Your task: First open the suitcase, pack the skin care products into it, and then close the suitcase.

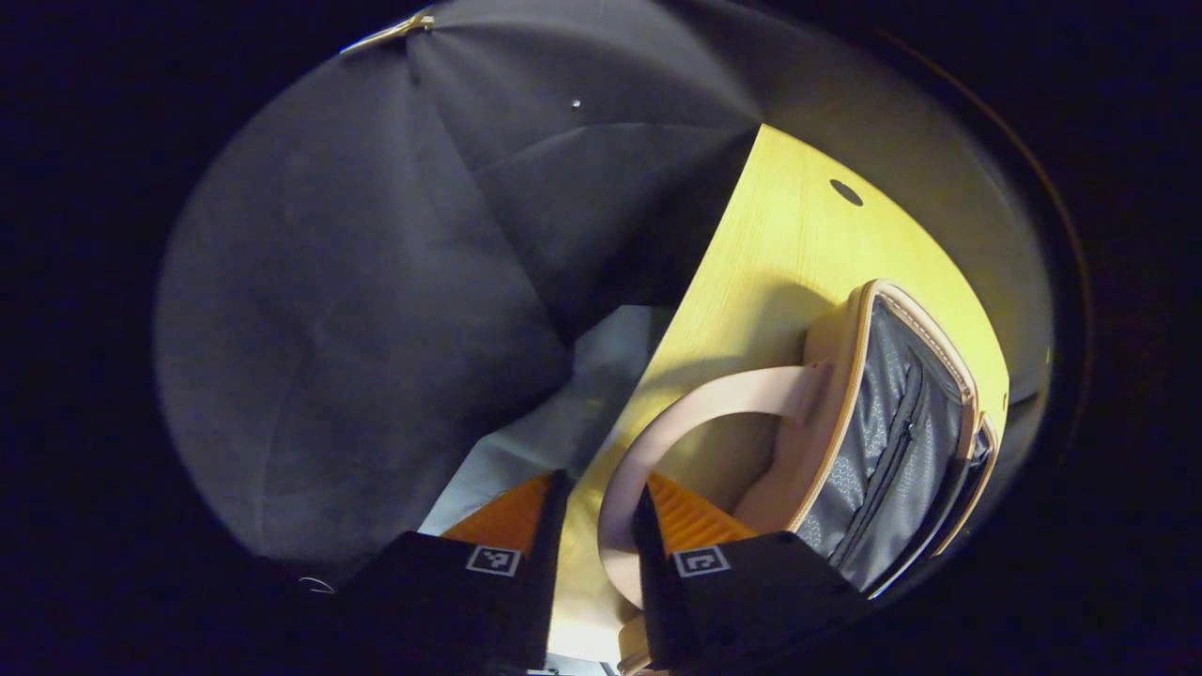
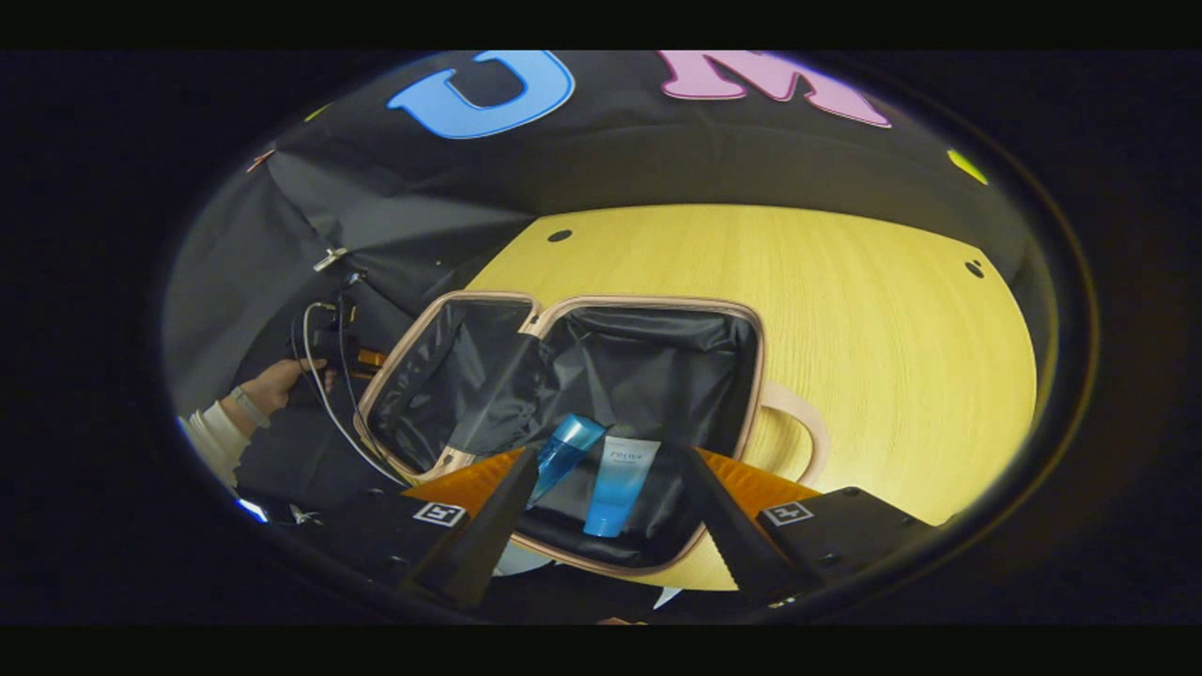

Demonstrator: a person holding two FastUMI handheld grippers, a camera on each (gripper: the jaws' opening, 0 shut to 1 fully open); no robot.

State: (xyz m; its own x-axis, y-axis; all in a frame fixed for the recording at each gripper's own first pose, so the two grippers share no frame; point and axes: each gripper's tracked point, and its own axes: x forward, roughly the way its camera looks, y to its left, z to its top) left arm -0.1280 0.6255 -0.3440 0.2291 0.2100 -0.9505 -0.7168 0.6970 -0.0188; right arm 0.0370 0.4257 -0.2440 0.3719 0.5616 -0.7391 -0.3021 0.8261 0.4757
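The biggest thing is the wooden table (image 2: 845, 357). It is light yellow and has small dark holes in it. The black booth wall goes around behind it.

The suitcase (image 2: 648, 376) lies on the table and it is open. In the right gripper view you look down into both halves. Each half has a pink rim and a shiny black lining. The lid half (image 2: 441, 385) is left of the other half, and the two meet at a fold in the middle. A curved pink handle (image 2: 798, 422) sticks out from the suitcase's right side and lies on the table.

In the left gripper view the suitcase lid (image 1: 892, 432) stands on its edge. Its grey lining has a dark zipper running along it. The pink handle (image 1: 714, 404) loops out from the lid toward the gripper.

Two skin care things lie inside the suitcase, in the right half, near its front rim. One is a blue and white tube (image 2: 620, 483). Just left of it is a clear blue bottle (image 2: 566, 451), tipped over.

The right gripper (image 2: 606, 512) hovers over the suitcase's front rim. Its jaws are wide open and hold nothing.

The left gripper (image 1: 596, 535) is beside the suitcase lid. Its jaws are open a little. The pink handle passes by the right finger (image 1: 657, 535), but I cannot tell if the jaws squeeze it.

Left of the suitcase, a hand (image 2: 277, 383) with a pale sleeve holds the left gripper.
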